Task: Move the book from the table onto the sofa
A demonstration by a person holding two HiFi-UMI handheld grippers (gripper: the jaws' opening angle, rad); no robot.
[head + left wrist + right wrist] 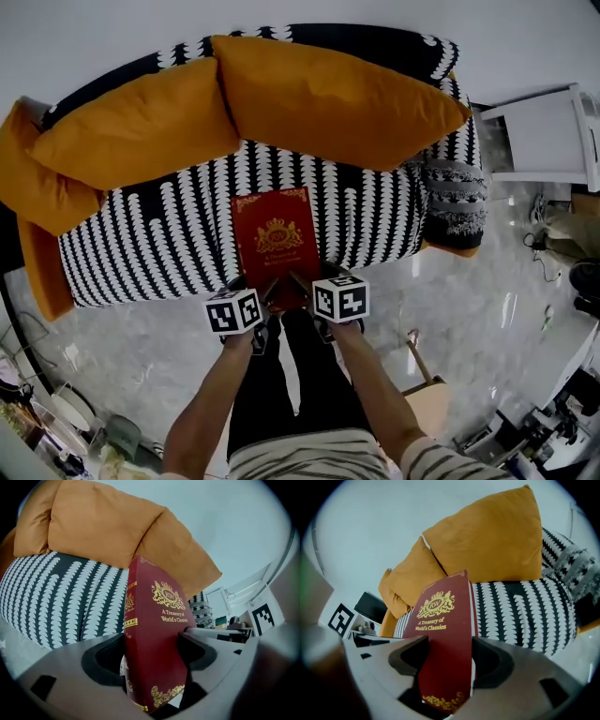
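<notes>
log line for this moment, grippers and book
left gripper: shut on book | right gripper: shut on book | book: red, over sofa seat, contact unclear | release: not yet

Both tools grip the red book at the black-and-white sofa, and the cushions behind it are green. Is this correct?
Not quite: the cushions are orange, not green, as the head view shows. The left tool and the right tool do grip the red book at the sofa.
</notes>
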